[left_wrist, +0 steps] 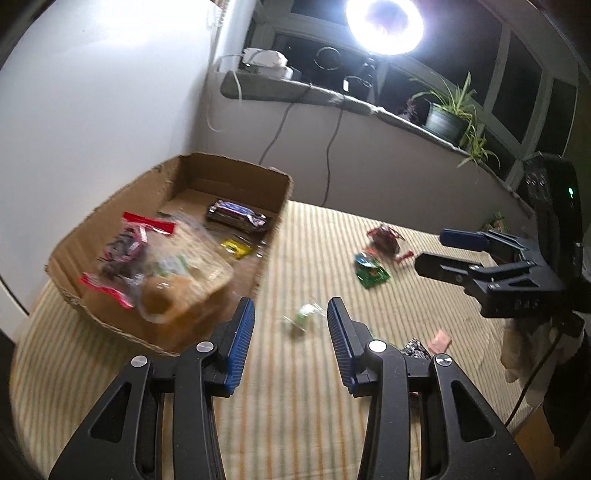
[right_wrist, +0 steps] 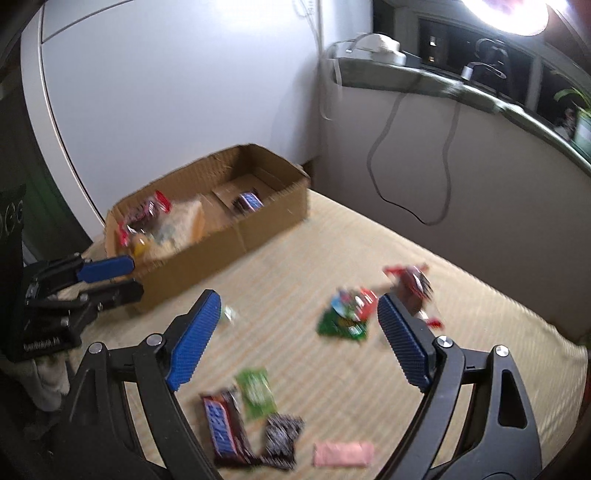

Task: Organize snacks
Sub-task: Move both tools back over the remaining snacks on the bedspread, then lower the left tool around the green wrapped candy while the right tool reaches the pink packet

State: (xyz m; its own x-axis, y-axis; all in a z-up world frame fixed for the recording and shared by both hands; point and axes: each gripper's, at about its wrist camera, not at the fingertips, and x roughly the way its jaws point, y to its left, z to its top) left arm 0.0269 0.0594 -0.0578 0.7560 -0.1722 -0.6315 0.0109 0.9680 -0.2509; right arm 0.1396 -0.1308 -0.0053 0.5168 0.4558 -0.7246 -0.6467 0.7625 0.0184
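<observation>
A cardboard box [left_wrist: 275,206] [right_wrist: 258,225] sits at the table's far left and holds a bread bag [left_wrist: 184,280], a red-edged candy bag [left_wrist: 125,251] and a dark chocolate bar [left_wrist: 236,216]. My left gripper [left_wrist: 291,314] is open and empty beside the box, above a small green candy [left_wrist: 301,317]. My right gripper [right_wrist: 295,314] is open and empty above loose snacks: a green packet [right_wrist: 345,317], a red-wrapped snack [right_wrist: 412,284], a blue chocolate bar [right_wrist: 223,428], a light green packet [right_wrist: 256,391], a dark patterned packet [right_wrist: 280,439] and a pink packet [right_wrist: 343,454].
The table has a striped beige cloth [left_wrist: 314,406]. A wall and a window sill [left_wrist: 332,96] with cables, a ring lamp [left_wrist: 384,22] and a potted plant [left_wrist: 447,114] stand behind. The right gripper [left_wrist: 443,254] shows in the left wrist view.
</observation>
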